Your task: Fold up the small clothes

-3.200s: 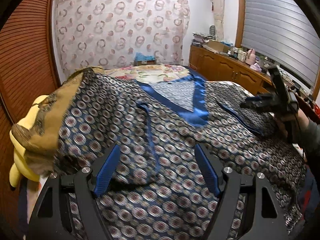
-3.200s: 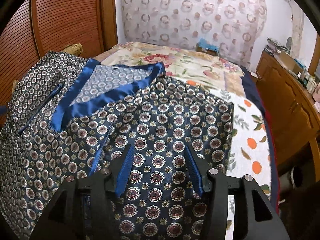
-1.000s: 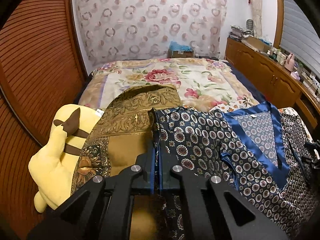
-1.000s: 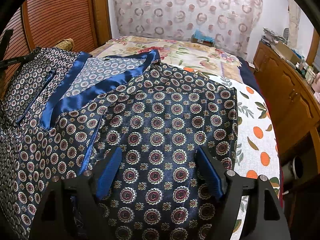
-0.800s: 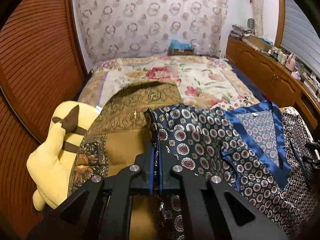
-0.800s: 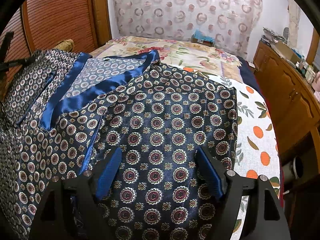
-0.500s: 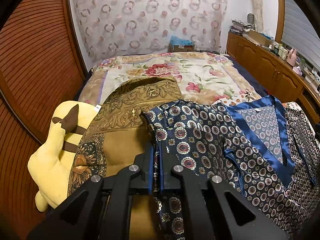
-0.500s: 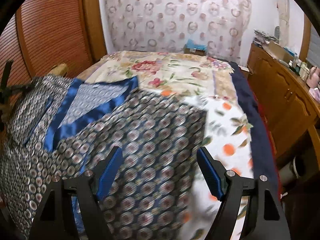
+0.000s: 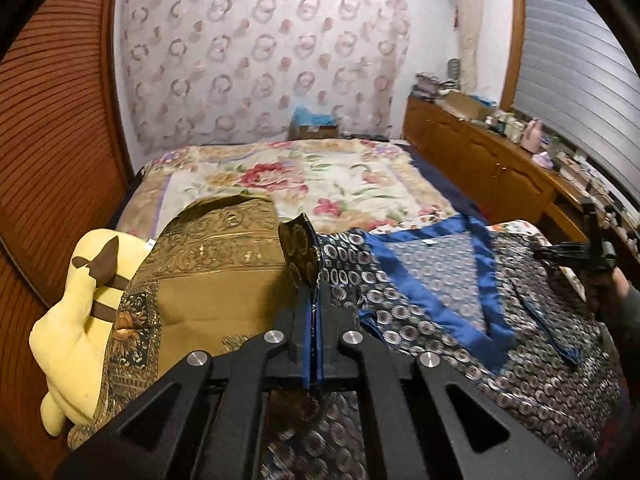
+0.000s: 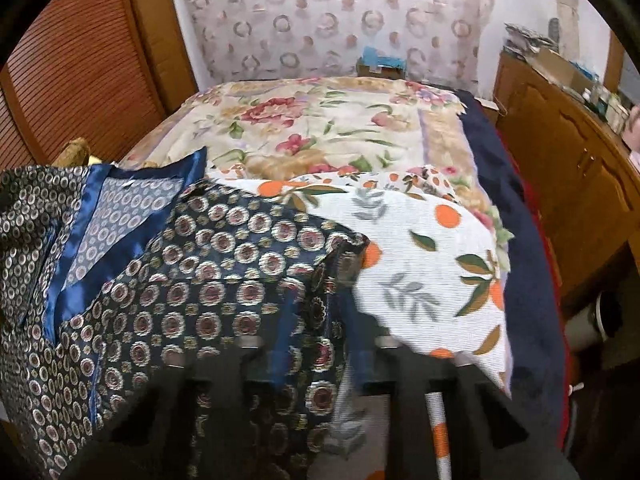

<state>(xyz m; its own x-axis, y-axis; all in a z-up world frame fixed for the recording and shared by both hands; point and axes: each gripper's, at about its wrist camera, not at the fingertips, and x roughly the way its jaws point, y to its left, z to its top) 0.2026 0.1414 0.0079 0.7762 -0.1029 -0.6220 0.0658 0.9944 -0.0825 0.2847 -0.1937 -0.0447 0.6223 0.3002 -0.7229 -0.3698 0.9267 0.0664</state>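
A navy patterned top (image 9: pixel 432 300) with a shiny blue V-neck trim lies spread on the bed. My left gripper (image 9: pixel 313 312) is shut on its left edge, and a fold of the fabric (image 9: pixel 300 252) sticks up between the jaws. In the right wrist view the same top (image 10: pixel 224 264) fills the lower left. My right gripper (image 10: pixel 316 344) is blurred; its jaws stand close together around the top's right edge. The right gripper also shows at the far right of the left wrist view (image 9: pixel 576 254).
A yellow plush toy (image 9: pixel 76 312) and a gold brocade cushion (image 9: pixel 216 280) lie left of the top. A white cloth with orange fruit print (image 10: pixel 432 264) lies under its right side. A floral bedspread (image 9: pixel 304 176) covers the bed. Wooden cabinets (image 10: pixel 568 184) line the right.
My right gripper moved to the top's right edge and its jaws closed from wide open. My left gripper stayed shut and lifted the left edge a little.
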